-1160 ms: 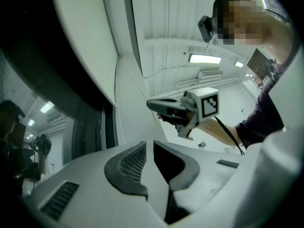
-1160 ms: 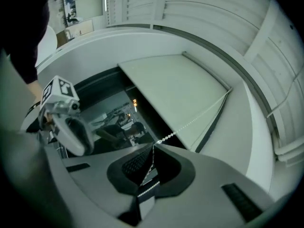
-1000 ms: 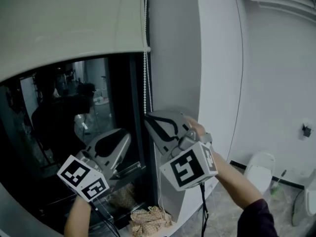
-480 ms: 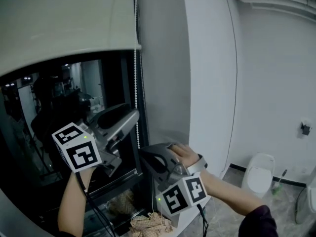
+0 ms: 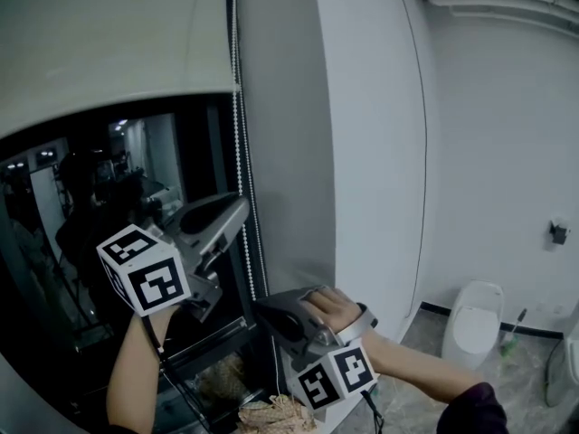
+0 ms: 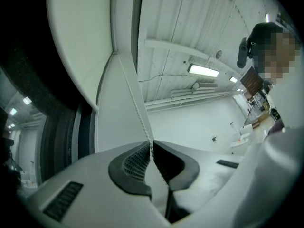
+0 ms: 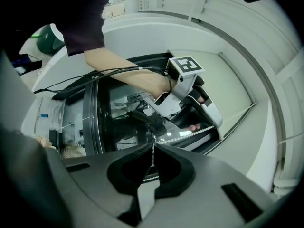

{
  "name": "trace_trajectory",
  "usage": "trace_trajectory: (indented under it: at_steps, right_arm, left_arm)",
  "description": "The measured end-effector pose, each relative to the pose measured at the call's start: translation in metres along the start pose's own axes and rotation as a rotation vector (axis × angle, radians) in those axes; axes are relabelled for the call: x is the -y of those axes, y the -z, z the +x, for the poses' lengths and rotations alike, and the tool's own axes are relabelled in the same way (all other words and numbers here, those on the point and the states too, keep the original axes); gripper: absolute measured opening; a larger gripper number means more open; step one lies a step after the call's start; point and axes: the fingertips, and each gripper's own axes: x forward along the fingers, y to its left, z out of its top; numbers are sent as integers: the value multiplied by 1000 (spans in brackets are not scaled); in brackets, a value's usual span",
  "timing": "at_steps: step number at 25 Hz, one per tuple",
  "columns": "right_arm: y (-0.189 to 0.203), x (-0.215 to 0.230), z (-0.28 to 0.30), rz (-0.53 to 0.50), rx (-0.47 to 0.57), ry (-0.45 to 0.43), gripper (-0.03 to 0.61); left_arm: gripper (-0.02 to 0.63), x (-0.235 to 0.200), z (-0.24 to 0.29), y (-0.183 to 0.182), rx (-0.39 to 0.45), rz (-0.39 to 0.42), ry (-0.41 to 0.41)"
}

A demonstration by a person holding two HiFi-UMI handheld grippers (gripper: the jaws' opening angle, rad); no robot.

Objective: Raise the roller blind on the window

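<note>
The cream roller blind covers the top of the dark window. Its white bead chain hangs down the frame on the right. My left gripper is up at the chain; in the left gripper view its jaws have just been closing and now pinch the bead chain, which runs up towards the blind. Lower down, my right gripper is shut on the same chain. The right gripper view shows a thin strand caught between its jaws and the beads leading to the left gripper.
A white wall column stands right of the window. A white toilet sits on the floor at lower right. Crumpled brown paper lies on the sill below the grippers. The glass reflects a person.
My left gripper has risen from low by the sill to the chain, opened, then closed on it. My right gripper has sunk along the chain, staying shut.
</note>
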Motion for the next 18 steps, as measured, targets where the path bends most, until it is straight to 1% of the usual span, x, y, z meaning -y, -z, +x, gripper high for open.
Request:
trace_trajectory:
  at_steps: [2,5,6,8,11,14,16,18]
  right_arm:
    - [3,2,-1,36,6,8,17]
    - [9,5,-3,95,15,21,17]
    - [11,4,-4,124,22,14,17]
    - [9,4,-7,232,55,-31,18]
    - [-3,19,-14,438,144,-100,20]
    - [-2,49,-18,603,183,-79,21]
    - [4,70,-20,692,191,-68,21]
    - [9,92,-23,761,197,-62,21]
  left_arm:
    - [22,2,-2,-2,8,61,-24]
    - [18,7,-4,-3,8,155,-60]
    - [18,9,-5,-3,6,173,-66]
    - [18,10,-9,-1,-1,198,-82]
    - [18,4,-15,13,-24,188,-100]
    - [18,4,-22,44,-66,164,-98]
    - [18,8,-24,72,-99,156,-94]
    - [18,13,-26,99,-126,128,-82]
